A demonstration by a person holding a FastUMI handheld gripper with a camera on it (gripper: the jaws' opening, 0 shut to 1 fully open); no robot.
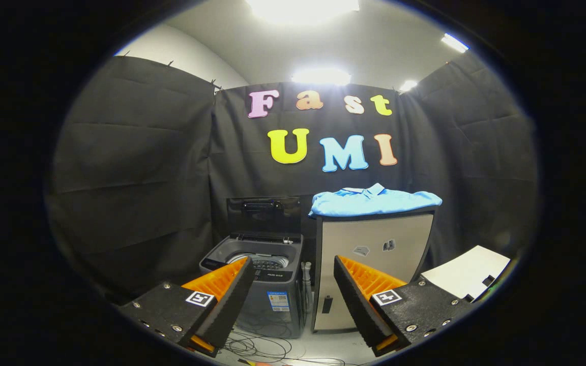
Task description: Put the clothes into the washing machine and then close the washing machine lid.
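Note:
A blue collared shirt [372,200] lies spread on top of a pale cabinet [374,239], well beyond my fingers. To the cabinet's left stands a grey top-loading washing machine [265,284] with its lid [263,214] raised upright at the back; the drum opening [265,260] shows. My gripper [293,279] is open, its two fingers wide apart with nothing between them. It is held back from both the machine and the cabinet, with the machine behind the left finger and the cabinet behind the right one.
Loose cables [262,348] lie on the floor in front of the washing machine. A white board [468,272] sits low to the right of the cabinet. Black cloth walls close the booth on three sides.

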